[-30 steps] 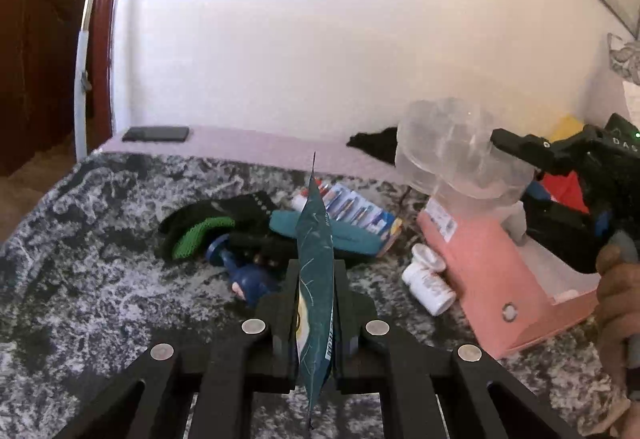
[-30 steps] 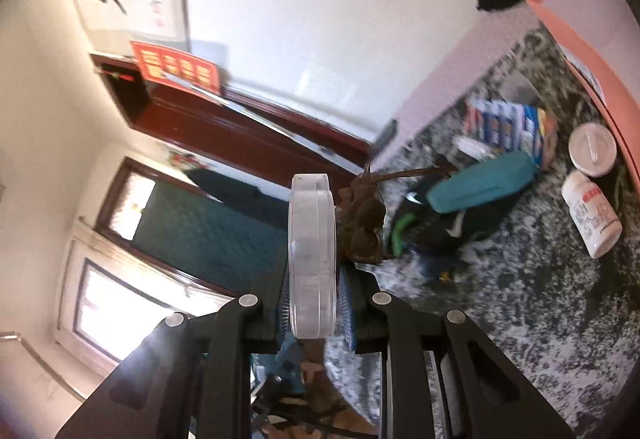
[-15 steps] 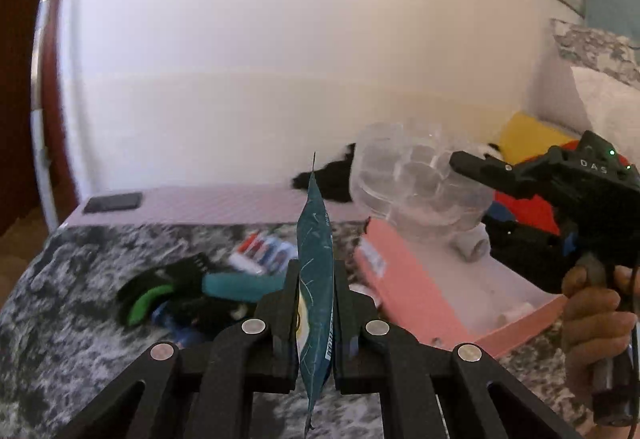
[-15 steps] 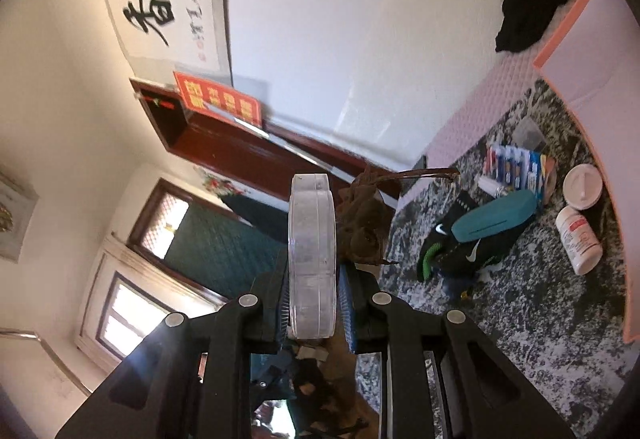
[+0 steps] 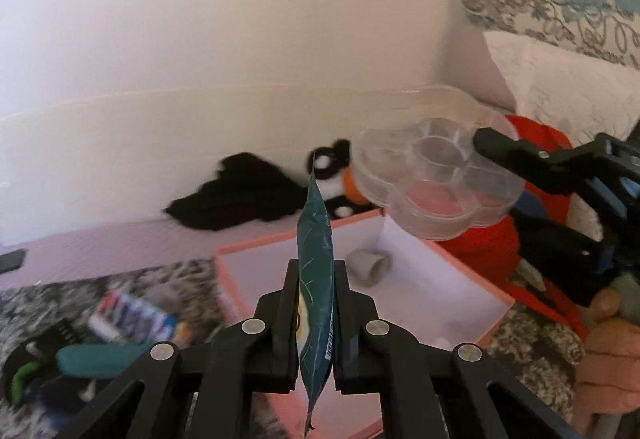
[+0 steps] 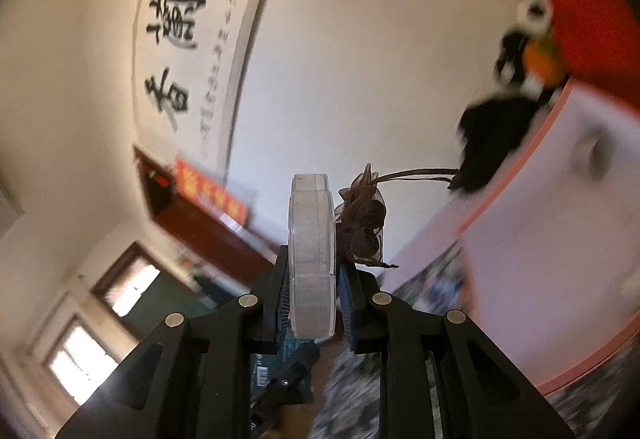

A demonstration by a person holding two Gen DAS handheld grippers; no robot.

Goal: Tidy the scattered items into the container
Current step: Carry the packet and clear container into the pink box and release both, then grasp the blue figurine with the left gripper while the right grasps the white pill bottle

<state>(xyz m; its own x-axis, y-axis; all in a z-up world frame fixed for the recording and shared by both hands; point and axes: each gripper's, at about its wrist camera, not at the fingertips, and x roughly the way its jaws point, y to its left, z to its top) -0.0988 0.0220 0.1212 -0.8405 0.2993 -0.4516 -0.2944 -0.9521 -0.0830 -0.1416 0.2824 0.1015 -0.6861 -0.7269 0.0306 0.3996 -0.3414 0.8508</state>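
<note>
Delivery is the step in hand: the left gripper (image 5: 316, 313) pinches a thin teal foil sachet (image 5: 315, 271) edge-on above the pink box (image 5: 472, 279), while the right gripper (image 6: 314, 275) clamps a rigid clear flower-shaped compartment case (image 5: 436, 179) over its far corner. Next, I judge, each lowers inside the smooth white interior and releases.

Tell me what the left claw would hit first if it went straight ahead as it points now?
Probably the pink box. The left claw, shut on a teal packet, aims over the near rim toward the interior, where a grey roll lies. Depth is unclear.
</note>
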